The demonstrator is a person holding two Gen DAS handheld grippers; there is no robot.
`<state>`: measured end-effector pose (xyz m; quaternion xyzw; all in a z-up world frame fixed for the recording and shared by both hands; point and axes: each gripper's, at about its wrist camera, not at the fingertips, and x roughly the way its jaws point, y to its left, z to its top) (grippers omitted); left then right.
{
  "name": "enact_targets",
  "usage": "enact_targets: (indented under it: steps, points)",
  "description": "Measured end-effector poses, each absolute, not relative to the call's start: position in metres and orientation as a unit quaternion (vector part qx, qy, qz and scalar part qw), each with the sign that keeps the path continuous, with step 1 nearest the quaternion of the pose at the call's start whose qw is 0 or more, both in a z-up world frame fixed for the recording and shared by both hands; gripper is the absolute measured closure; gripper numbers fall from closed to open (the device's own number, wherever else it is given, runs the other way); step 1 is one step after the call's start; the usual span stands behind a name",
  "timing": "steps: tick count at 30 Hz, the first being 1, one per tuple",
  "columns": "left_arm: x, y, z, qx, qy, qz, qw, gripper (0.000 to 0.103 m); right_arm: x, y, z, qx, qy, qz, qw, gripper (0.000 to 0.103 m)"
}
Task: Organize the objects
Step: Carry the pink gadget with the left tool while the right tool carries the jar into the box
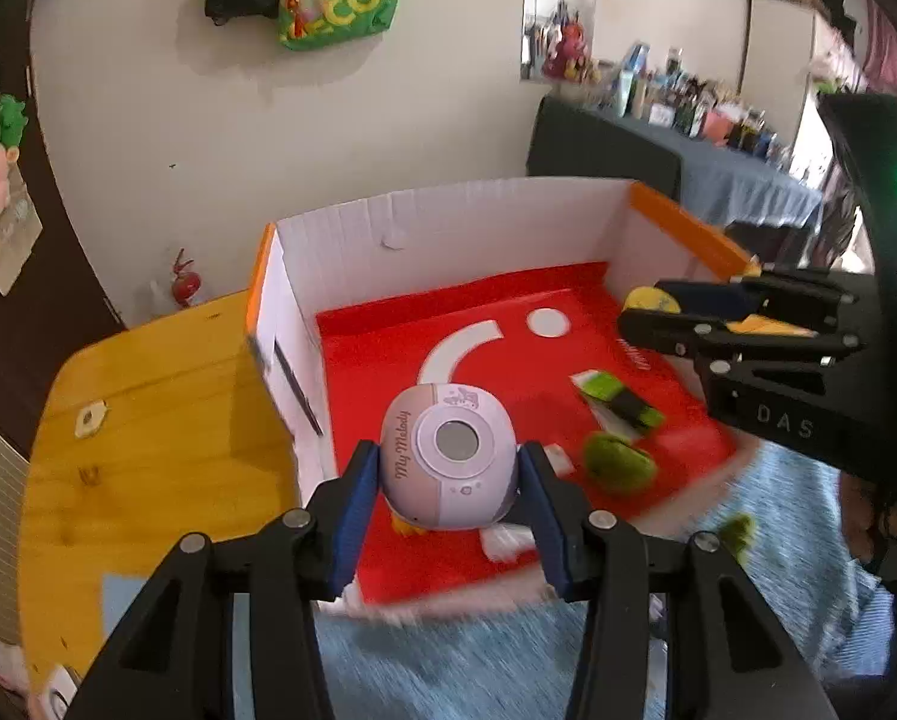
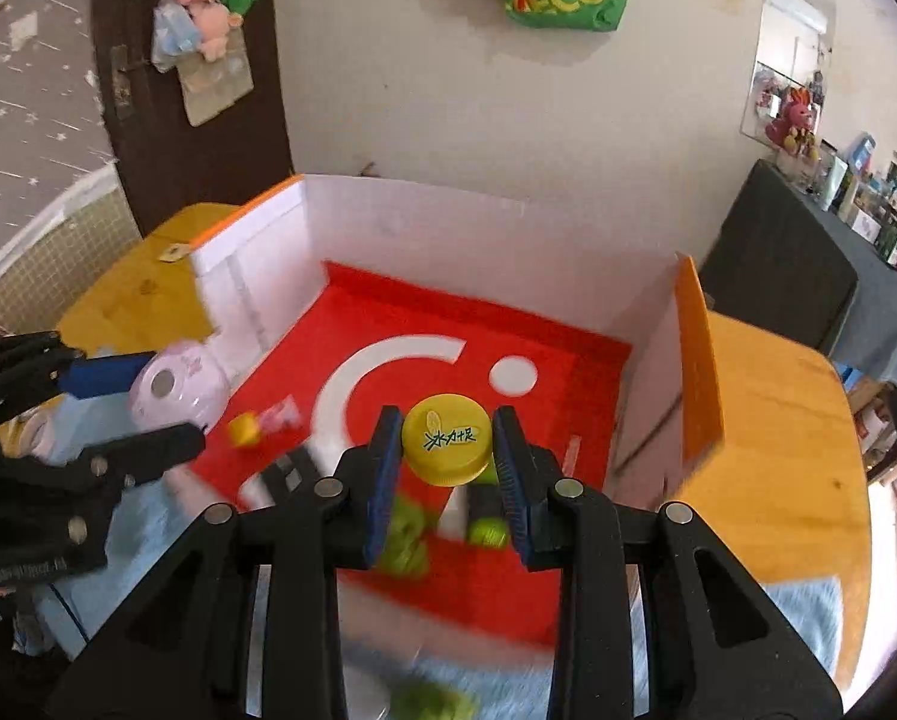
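Observation:
A pale lilac toy camera (image 1: pixel 448 462) with a round grey lens sits between the blue pads of my left gripper (image 1: pixel 448 480), which is shut on it above the near part of the open box (image 1: pixel 448 216). In the right wrist view the same toy camera (image 2: pixel 175 393) hangs at the left in the left gripper (image 2: pixel 142 408). My right gripper (image 2: pixel 448 456) is shut on a yellow bottle cap (image 2: pixel 446 447) with printed writing, held over the box's red floor (image 2: pixel 568 420). From the left wrist view the right gripper (image 1: pixel 646 312) shows at the right, the yellow cap (image 1: pixel 651 300) at its tips.
Inside the box lie a green-and-black packet (image 1: pixel 619 405), a fuzzy green ball (image 1: pixel 619 462), a small yellow piece (image 2: pixel 244 429) and a lime cap (image 2: pixel 487 533). The box has white walls with orange rims and stands on a wooden table (image 1: pixel 166 420). A blue cloth (image 1: pixel 508 660) lies in front.

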<state>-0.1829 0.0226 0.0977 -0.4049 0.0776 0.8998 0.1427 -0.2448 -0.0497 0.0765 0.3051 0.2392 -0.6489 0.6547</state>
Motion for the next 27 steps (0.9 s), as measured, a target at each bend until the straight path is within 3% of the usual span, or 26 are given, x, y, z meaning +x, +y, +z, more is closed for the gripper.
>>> enact_targets:
  steps: [11,27]
  points:
    - [-0.273,0.034,0.061,-0.483,0.091,0.862,0.122,0.054,-0.257,-0.128,0.043,0.358,0.325,-0.619,0.619,0.074]
    - [-0.299,0.053,0.035,-0.512,0.14,0.842,0.094,0.053,-0.263,-0.151,0.01,0.413,0.382,-0.575,0.594,0.074]
